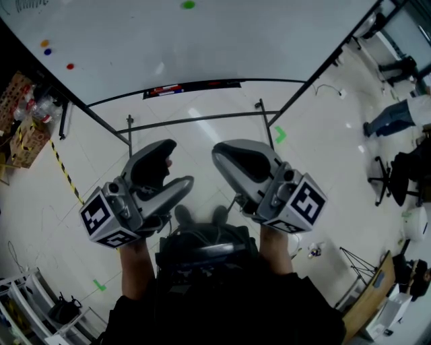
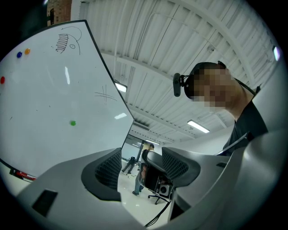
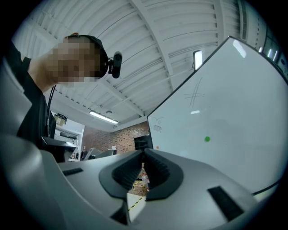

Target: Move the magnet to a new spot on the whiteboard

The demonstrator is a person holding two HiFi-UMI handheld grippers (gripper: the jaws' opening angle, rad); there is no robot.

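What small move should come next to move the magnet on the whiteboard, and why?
Probably raise the left tongs toward the green magnet: they stand open and empty, while the right tongs are shut on nothing, and both hang well short of the whiteboard.

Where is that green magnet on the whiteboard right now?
In the head view the green magnet sits alone on the whiteboard at the picture's top edge, straight above the pen tray and well right of the red magnet.
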